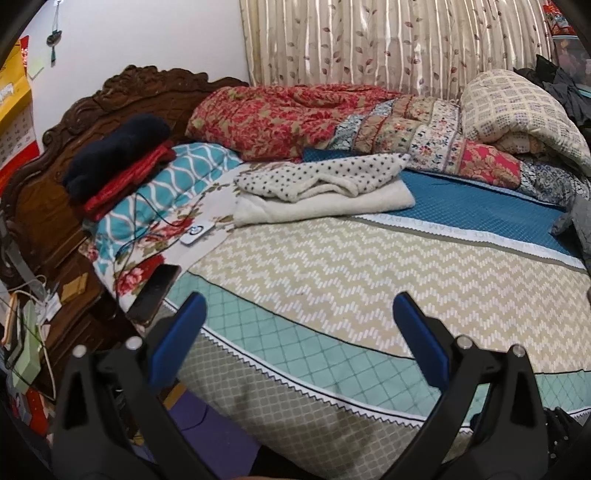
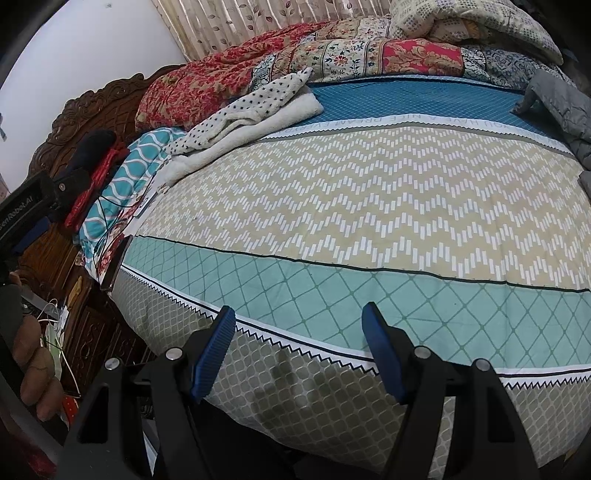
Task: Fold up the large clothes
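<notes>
Left gripper (image 1: 299, 325) and right gripper (image 2: 299, 332) are being held with jaws apart, nothing clamped; grey crumpled garment (image 2: 557, 107) is lying far ahead-right on patterned zigzag cotton bedsheet (image 2: 369, 206).

Carved wooden headboard (image 1: 122, 92), white wall (image 1: 110, 33), leaf-patterned curtain (image 1: 388, 40).

The left tool (image 1: 299, 314) pointed downward with its blue pads spread wide and nothing between them. The right tool (image 2: 299, 328) likewise gaped empty, angled down more steeply.
</notes>
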`<state>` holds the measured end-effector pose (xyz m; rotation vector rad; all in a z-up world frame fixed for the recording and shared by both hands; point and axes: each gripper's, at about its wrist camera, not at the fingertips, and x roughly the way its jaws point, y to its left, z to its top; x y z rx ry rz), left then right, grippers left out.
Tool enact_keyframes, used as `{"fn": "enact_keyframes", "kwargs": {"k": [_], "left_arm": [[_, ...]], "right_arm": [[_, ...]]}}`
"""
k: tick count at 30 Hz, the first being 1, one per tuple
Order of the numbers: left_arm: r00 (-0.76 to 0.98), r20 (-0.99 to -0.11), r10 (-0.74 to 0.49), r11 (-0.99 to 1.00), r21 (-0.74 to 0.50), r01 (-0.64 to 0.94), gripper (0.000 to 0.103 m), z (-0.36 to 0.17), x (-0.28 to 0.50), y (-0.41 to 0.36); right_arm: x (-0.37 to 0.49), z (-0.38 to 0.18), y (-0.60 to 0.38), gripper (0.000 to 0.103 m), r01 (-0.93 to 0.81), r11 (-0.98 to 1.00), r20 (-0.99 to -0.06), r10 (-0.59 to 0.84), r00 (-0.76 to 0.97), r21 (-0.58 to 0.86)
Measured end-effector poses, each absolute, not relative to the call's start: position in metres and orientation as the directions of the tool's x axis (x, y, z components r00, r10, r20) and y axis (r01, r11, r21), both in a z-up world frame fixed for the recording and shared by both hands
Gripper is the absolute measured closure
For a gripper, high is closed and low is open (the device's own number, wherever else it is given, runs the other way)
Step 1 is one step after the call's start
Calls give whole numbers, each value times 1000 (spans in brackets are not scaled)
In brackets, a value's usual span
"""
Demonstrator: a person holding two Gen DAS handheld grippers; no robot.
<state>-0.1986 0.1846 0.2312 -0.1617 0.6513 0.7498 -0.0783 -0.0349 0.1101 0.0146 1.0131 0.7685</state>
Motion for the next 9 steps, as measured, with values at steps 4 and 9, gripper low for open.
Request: {"fn": "enact_keyframes", "kwargs": {"k": [4,9], "left_arm": [[547,-615,567,735,79,-673,6,233,-197,183],[540,-618,571,732,86,-676,6,233,-197,184]], "right_arm": [[-78,110,-36,26,-571,742,-756,584,295,351],[-77,111,-38,26,-565,744,-754,586,297,356]]}}
